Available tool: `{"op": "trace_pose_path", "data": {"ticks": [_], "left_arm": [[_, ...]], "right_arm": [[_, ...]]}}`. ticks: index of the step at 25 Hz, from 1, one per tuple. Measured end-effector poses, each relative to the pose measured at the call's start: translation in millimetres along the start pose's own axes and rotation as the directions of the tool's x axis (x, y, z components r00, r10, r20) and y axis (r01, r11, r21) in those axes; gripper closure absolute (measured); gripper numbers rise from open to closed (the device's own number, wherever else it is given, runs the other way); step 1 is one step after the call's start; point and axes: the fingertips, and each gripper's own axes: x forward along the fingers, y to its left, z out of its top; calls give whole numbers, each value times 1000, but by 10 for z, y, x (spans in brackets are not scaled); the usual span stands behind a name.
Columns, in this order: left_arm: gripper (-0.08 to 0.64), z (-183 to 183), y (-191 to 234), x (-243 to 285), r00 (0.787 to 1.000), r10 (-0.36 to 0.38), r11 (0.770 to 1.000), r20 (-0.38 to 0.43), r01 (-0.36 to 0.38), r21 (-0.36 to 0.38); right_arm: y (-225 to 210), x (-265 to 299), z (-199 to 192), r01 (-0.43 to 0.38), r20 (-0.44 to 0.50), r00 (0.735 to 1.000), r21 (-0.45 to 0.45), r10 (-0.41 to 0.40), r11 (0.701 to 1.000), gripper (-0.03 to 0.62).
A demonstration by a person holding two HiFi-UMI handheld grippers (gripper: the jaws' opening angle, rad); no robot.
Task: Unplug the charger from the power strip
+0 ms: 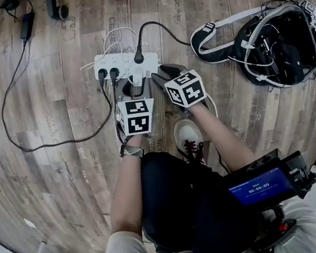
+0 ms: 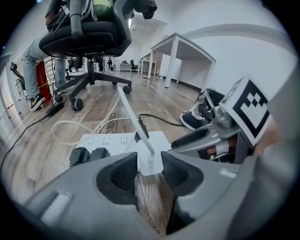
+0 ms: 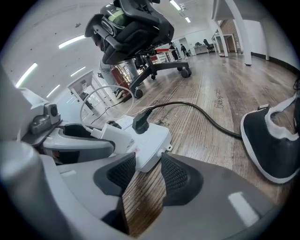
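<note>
Left tool [image 1: 135, 85] was clamped on the white charger [image 2: 151, 164], pads against both its sides. The charger sat plugged into the near end of the white power strip [image 1: 125, 62], which lay on the wood floor [image 1: 57, 171]. Right tool [image 3: 149, 160] was open, jaws apart astride the strip's near corner, just beside the left tool.
</note>
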Motion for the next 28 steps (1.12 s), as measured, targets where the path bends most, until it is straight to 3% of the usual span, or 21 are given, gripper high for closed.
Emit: {"op": "trace_pose_path", "data": {"ticks": [13,15,18,23,28], "left_arm": [[414,-3,54,-22,1000,3,1000,-7,-4,-24],[417,20,53,-41,1000,5,1000,-2,-5,3],[417,93,83,-139,1000,20,999,15,-21,28],[417,208,183,-335,997,27,1000,73,-27,-11],[417,258,157,-389,995,22,1000,98,-22,0]], "right_arm": [[1,9,2,3,7,1000,4,-3,1000,413],[-6,11,6,10,12,1000,10,-10,1000,411],[-9,2,3,15,16,1000,18,-15,1000,410],[-22,-2,1,13,14,1000,22,-13,1000,410],[-30,-15,3,26,15,1000,20,-27,999,407]]}}
